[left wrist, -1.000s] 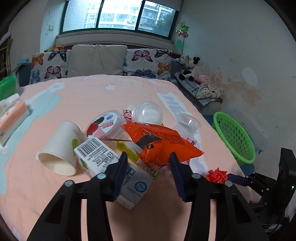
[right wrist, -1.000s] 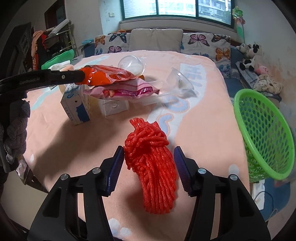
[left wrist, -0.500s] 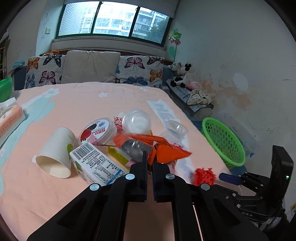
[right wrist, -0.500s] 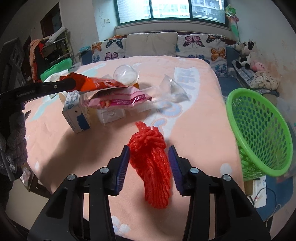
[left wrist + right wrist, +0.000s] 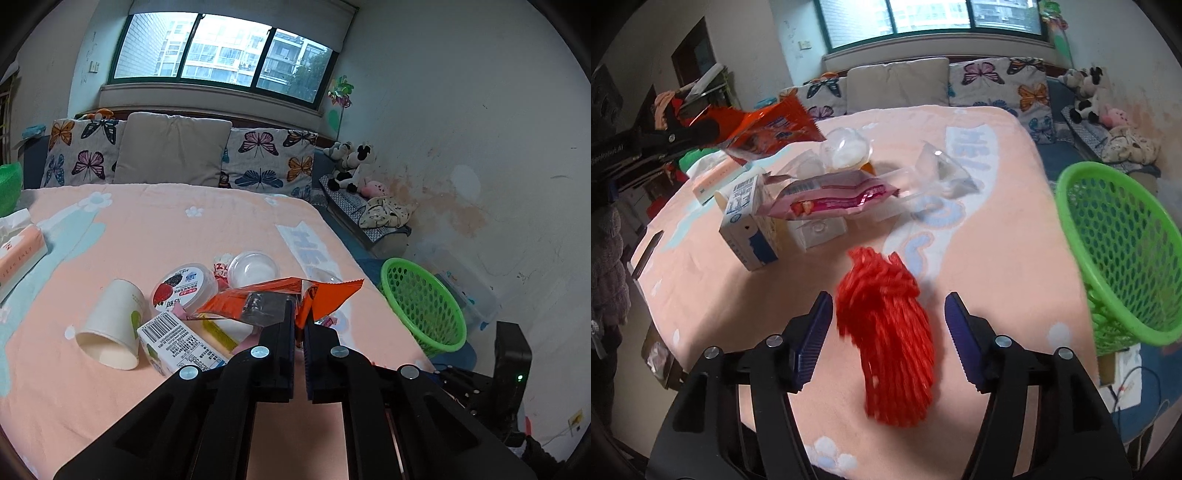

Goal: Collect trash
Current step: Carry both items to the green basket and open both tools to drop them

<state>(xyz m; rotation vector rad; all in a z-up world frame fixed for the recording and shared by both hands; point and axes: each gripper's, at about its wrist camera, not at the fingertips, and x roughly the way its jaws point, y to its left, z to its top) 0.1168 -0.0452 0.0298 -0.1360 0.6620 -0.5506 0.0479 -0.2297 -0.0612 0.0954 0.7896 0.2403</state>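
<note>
My left gripper (image 5: 300,325) is shut on an orange snack bag (image 5: 325,295) and holds it lifted above the trash pile; the bag also shows in the right wrist view (image 5: 772,125). My right gripper (image 5: 888,314) is open, its jaws on either side of a red mesh net (image 5: 890,332) on the bedspread, not touching it. A green mesh basket (image 5: 421,302) stands beside the bed on the right; it also shows in the right wrist view (image 5: 1123,254).
On the peach bedspread (image 5: 147,229) lie a paper cup (image 5: 110,325), a milk carton (image 5: 177,343), a yogurt tub (image 5: 184,288), a clear dome lid (image 5: 253,267), and a pink wrapper (image 5: 831,195). A tissue pack (image 5: 18,251) lies far left.
My left gripper closed on the orange bag and lifted it. My right gripper narrowed around the red net, then opened wide again; the net looks blurred.
</note>
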